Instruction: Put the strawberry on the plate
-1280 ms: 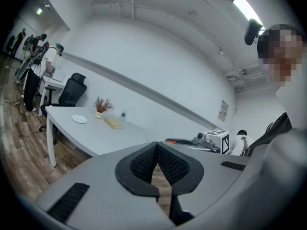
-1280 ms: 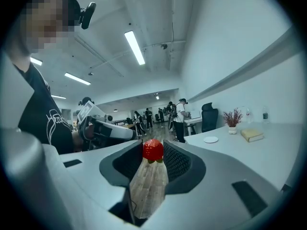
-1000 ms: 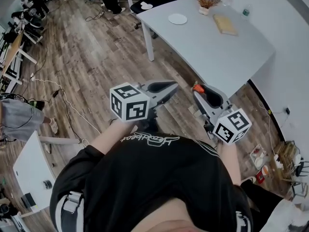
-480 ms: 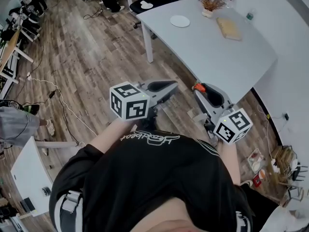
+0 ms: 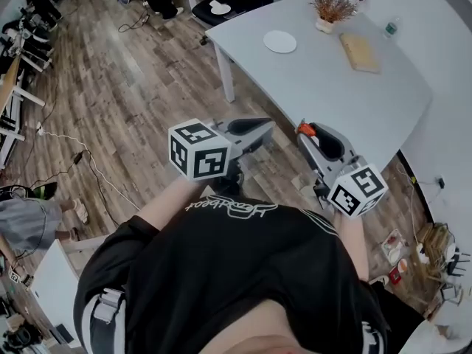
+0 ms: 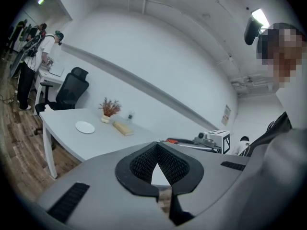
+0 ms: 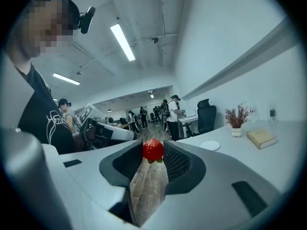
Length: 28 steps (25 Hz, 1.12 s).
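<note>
A red strawberry [image 5: 304,129] [image 7: 153,149] sits pinched between the fingertips of my right gripper [image 5: 305,133] [image 7: 153,152], held in the air above the wooden floor, short of the table's near edge. The small white plate [image 5: 280,41] [image 7: 210,145] [image 6: 85,127] lies on the far left part of the grey table [image 5: 332,94], well ahead of both grippers. My left gripper [image 5: 267,130] [image 6: 157,145] is level with the right one and to its left, its jaws closed to a point with nothing between them.
On the table's far side stand a pot of dried flowers [image 5: 330,9], a tan book-like block [image 5: 361,51] and a small bottle [image 5: 391,28]. An office chair [image 5: 221,2] stands beyond the table's left corner. Cables [image 5: 81,153] trail over the floor at the left.
The head view has drifted, so the table and plate now lie slightly lower and further right in it. Both grippers hold the same pose, the strawberry still in the right one.
</note>
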Tool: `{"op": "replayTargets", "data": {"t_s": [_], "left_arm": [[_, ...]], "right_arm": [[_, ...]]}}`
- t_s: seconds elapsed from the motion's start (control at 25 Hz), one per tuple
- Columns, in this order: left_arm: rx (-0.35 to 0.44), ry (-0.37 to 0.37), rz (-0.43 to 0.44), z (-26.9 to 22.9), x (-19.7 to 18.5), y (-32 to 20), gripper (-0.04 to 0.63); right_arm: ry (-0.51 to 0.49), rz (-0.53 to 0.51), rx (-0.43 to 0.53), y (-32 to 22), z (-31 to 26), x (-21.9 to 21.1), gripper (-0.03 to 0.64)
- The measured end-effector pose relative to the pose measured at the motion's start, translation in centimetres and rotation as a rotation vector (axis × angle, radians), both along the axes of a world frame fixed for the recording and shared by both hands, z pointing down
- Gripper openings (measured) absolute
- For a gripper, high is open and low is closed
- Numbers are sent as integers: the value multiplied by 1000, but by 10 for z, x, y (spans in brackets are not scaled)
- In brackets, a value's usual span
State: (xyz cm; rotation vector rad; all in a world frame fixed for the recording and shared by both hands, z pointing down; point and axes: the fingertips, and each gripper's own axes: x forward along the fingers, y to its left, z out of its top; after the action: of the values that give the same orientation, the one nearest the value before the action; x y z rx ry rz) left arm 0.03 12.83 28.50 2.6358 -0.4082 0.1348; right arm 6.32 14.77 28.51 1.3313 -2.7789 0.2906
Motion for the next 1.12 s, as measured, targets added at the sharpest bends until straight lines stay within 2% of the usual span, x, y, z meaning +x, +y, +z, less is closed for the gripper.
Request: {"op": "replayTargets", "data": {"t_s": [0.24,0.6,0.84,1.12], "left_arm": [[-34,-15,46,7,-12,-93,6],[-66,-25,78,16,-29,-226,7],[-65,-30,95,26,-34,-272,7],[-61,-33,104,31,-33,-281,8]], "right_arm": [[-16,59,-35,-90,2,-8,126],[53,136,-62,-216,13,-23,127],[63,178,-79,-253,20,-23,126],[53,202,-67,-261,25,-20,126]]}}
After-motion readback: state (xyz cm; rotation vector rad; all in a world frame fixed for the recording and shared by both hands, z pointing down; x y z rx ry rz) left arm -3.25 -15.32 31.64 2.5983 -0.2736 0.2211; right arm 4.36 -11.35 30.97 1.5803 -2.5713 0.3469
